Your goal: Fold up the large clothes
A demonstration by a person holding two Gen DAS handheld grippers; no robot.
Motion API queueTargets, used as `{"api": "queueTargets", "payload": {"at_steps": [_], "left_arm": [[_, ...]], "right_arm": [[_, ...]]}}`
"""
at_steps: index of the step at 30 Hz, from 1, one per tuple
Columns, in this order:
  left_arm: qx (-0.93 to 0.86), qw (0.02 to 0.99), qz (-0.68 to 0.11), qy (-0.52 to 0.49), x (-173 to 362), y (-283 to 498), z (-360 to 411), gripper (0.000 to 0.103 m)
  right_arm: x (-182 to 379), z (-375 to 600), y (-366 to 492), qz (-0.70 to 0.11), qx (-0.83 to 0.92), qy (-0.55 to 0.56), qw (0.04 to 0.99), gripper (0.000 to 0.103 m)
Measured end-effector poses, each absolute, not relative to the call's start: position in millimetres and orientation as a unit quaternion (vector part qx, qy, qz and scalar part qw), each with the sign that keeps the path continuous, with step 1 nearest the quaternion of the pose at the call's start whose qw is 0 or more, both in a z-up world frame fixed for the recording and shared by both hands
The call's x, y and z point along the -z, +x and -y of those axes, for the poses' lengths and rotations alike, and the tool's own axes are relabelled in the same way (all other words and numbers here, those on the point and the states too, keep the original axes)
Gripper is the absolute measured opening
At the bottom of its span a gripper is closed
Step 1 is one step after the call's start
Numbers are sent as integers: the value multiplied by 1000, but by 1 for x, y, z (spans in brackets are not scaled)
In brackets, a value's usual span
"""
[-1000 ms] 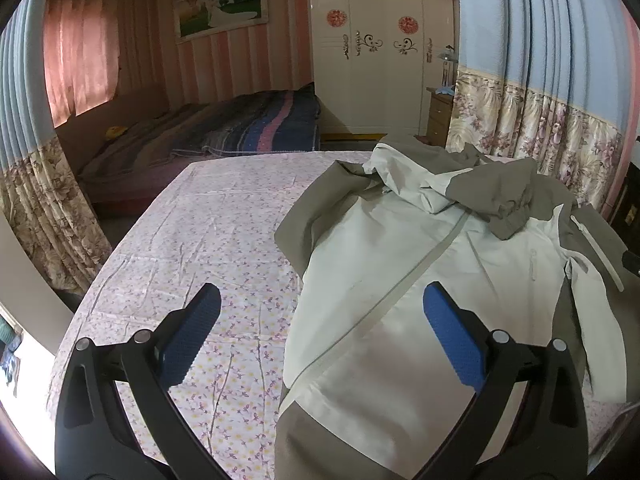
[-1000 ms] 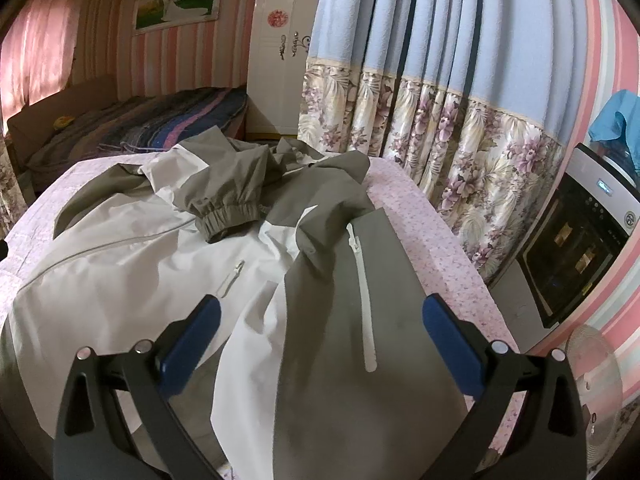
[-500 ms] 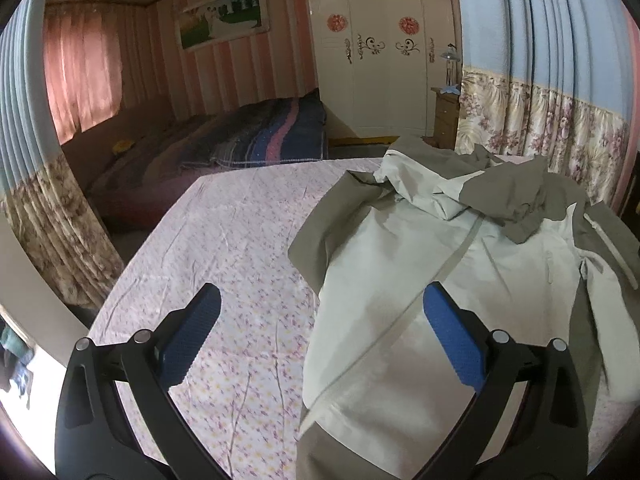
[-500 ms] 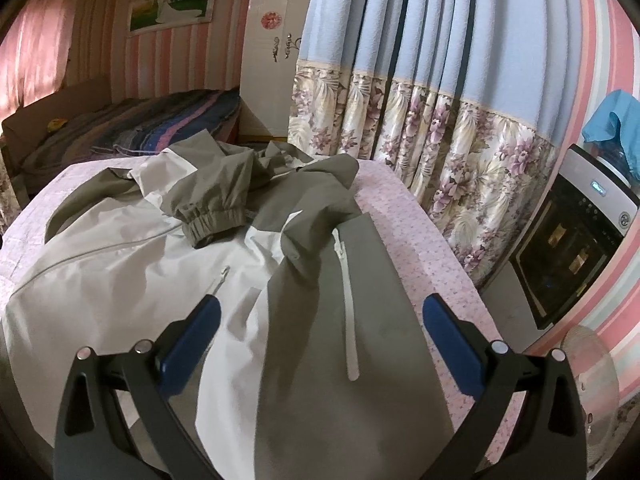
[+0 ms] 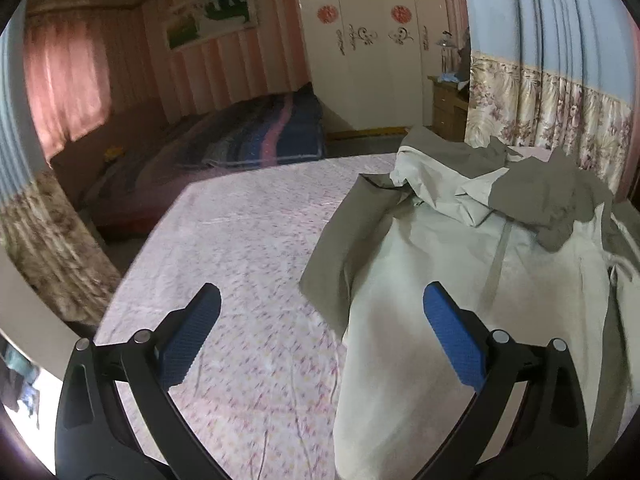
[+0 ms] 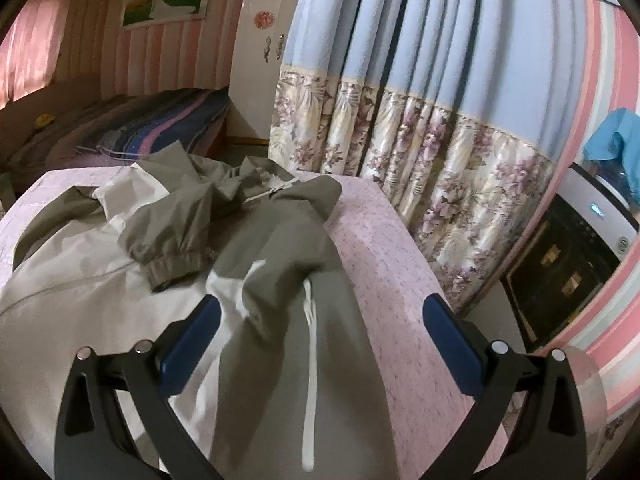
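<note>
A large cream and olive jacket lies spread on a table covered with a pink floral cloth. One olive sleeve with an elastic cuff is folded across its chest. My left gripper is open and empty above the jacket's left edge. My right gripper is open and empty above the olive right panel with its white zipper. Neither gripper touches the fabric.
A blue and floral curtain hangs close to the table's right side. A dark appliance stands at the right. A bed with a striped blanket and a white wardrobe lie beyond the table.
Both views have shifted: the left gripper has moved left, so more bare cloth shows, and the right gripper has moved right towards the jacket's edge. Both stay open.
</note>
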State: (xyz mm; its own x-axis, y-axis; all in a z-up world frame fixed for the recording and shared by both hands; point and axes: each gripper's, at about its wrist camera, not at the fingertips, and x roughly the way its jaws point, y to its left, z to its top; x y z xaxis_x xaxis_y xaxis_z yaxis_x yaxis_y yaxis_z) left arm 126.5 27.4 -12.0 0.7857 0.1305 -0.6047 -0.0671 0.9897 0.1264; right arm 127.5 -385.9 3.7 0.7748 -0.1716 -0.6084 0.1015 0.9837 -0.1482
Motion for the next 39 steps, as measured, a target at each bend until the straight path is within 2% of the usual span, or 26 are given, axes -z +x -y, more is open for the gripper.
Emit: {"api": "queueTargets", "payload": {"at_steps": [9, 22, 25, 29, 30, 33, 37, 38, 39], "left_arm": [[-56, 931, -356, 57, 43, 208, -54, 100], [-8, 912, -409, 31, 96, 257, -55, 100], [15, 911, -413, 12, 98, 260, -55, 82], [36, 905, -423, 3, 101, 260, -50, 43], [31, 903, -428, 6, 103, 261, -50, 38], [23, 903, -429, 6, 107, 261, -47, 30], [17, 906, -423, 30, 106, 260, -37, 25], [16, 906, -422, 37, 106, 260, -35, 22], [16, 906, -420, 42, 105, 259, -33, 18]], "right_arm": [[32, 404, 204, -378, 91, -44, 920, 101], [67, 408, 245, -411, 76, -9, 908, 101], [70, 413, 246, -413, 71, 5, 908, 101], [75, 417, 250, -423, 68, 18, 903, 101], [75, 417, 250, -422, 68, 15, 904, 101], [78, 416, 251, -423, 66, 11, 904, 101], [85, 417, 251, -424, 68, 6, 903, 101], [87, 417, 250, -424, 68, 8, 903, 100], [88, 418, 250, -423, 64, 11, 904, 93]]}}
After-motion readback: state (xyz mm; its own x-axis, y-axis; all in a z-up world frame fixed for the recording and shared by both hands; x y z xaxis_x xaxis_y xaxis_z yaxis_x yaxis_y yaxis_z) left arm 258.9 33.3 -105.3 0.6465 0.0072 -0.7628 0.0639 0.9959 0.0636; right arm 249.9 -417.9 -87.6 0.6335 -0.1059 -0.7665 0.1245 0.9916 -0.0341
